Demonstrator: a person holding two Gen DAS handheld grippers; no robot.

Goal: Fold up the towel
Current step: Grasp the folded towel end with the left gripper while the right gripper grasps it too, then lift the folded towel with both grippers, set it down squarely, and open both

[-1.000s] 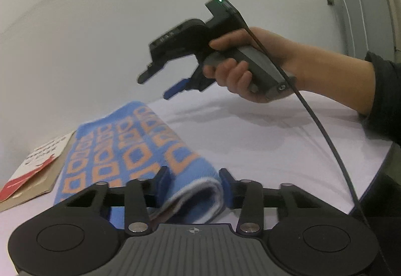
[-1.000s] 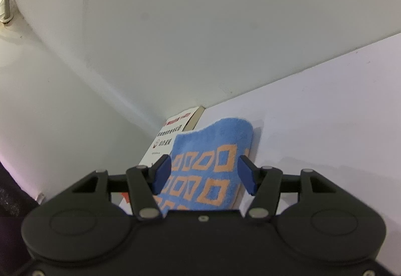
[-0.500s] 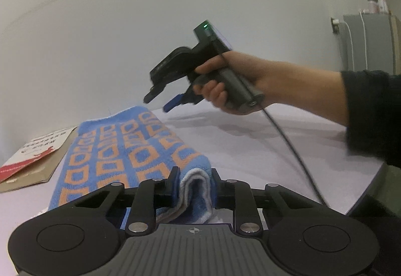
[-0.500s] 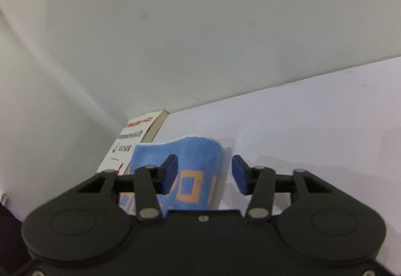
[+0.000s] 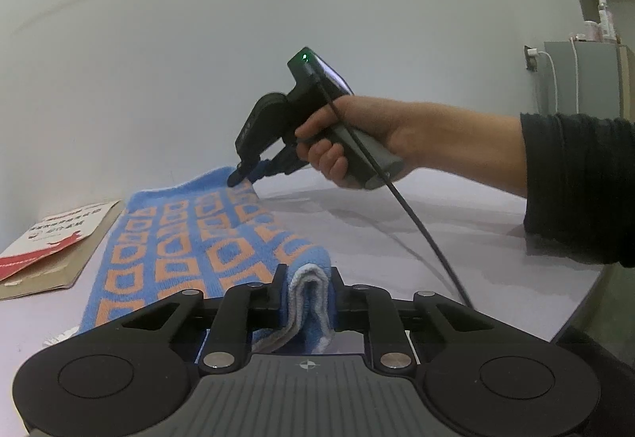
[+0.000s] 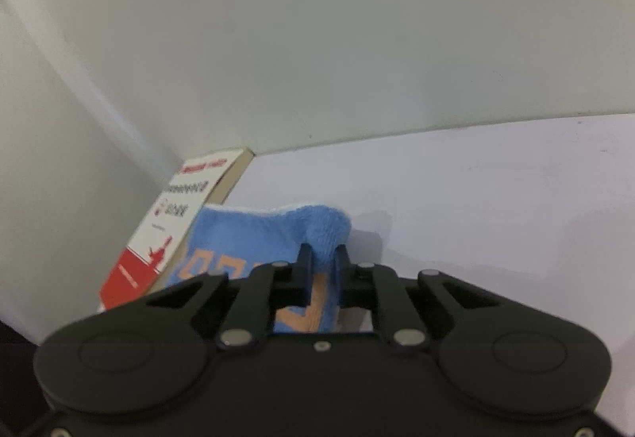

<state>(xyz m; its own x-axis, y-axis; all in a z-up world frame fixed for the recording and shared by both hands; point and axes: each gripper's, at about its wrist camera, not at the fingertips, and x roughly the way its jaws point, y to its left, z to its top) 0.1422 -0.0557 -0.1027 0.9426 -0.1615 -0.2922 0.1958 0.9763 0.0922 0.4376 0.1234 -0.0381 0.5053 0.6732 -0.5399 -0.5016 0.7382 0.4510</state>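
While the blue-and-orange towel (image 5: 190,238) lies folded on the white tabletop (image 5: 416,238), the left gripper (image 5: 307,288) has its fingers clamped on the near folded corner, and the right gripper (image 6: 322,258) pinches the far corner. A cardboard booklet (image 5: 51,246) lies just beside the towel.

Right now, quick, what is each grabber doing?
Left gripper: closed, pinching the near folded edge of the blue and orange towel.
Right gripper: closed, pinching the towel's far corner.
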